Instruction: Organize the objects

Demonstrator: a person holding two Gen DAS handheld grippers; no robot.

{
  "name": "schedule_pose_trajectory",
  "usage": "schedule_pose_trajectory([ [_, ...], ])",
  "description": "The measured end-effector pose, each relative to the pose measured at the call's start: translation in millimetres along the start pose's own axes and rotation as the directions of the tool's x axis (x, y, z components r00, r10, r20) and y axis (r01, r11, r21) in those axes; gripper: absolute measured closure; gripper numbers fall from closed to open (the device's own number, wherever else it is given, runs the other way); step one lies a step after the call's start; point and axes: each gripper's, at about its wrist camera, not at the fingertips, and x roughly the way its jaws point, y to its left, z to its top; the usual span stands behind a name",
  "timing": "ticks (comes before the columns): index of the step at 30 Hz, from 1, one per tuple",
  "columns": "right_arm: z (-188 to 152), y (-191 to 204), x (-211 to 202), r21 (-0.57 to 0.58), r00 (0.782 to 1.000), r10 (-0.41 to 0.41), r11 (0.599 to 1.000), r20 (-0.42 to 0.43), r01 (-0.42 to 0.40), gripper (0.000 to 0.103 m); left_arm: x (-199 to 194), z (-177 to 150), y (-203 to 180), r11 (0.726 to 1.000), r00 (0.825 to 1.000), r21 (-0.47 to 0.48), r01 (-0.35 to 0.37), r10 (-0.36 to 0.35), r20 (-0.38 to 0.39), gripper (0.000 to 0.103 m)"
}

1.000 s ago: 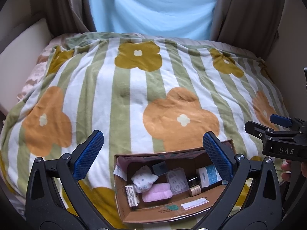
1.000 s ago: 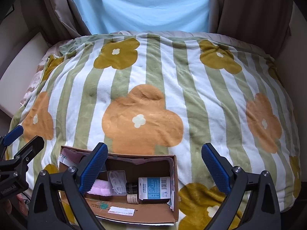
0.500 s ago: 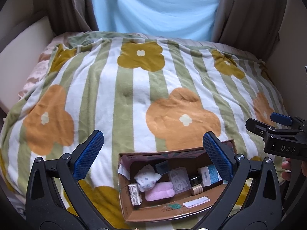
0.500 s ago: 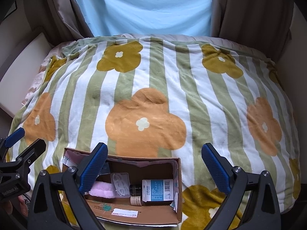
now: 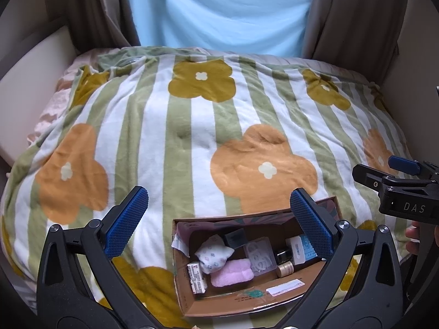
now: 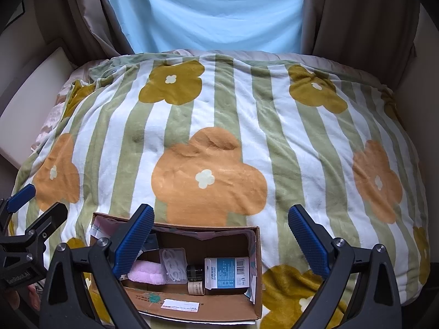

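An open cardboard box (image 5: 241,298) (image 6: 192,304) lies on the near edge of a flowered blanket (image 5: 192,137) (image 6: 233,126). Inside it are a pink cloth (image 5: 233,275) (image 6: 145,272), a white patterned pouch (image 5: 212,253), a clear plastic case (image 5: 260,255) (image 6: 172,264), a white-and-blue box (image 5: 300,249) (image 6: 227,271), a small dark bottle (image 6: 194,271) and a small white packet (image 5: 196,277). My left gripper (image 5: 216,222) hovers open above the box, holding nothing. My right gripper (image 6: 219,233) is open too, above the box's right half.
The bed fills the view, with brown curtains (image 5: 354,13) and a light blue cloth (image 5: 219,11) behind it. A cream padded panel (image 5: 30,74) runs along the left side. A person's fingers (image 5: 414,235) show at the right edge.
Both grippers have crept slightly forward and to the left, so the box sits a little further right in each view. Both stay open.
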Motion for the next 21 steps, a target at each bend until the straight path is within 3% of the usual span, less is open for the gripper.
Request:
schedule_pose_trajectory([
  [7,0,0,0,-0.020,1.000,0.001,1.000,0.014,0.000,0.006,-1,2,-2,1.000,1.000,-0.006,0.000,0.000,0.014,0.000],
  [14,3,0,0,-0.021,1.000,0.000,1.000,0.017,0.000,0.006,-17,4,-7,1.000,0.995,-0.008,0.029,-0.028,0.100,0.000],
  [21,4,-1,-1,-0.019,1.000,0.001,1.000,0.017,-0.001,0.006,-22,1,-12,1.000,0.992,0.014,0.020,-0.022,0.124,0.000],
])
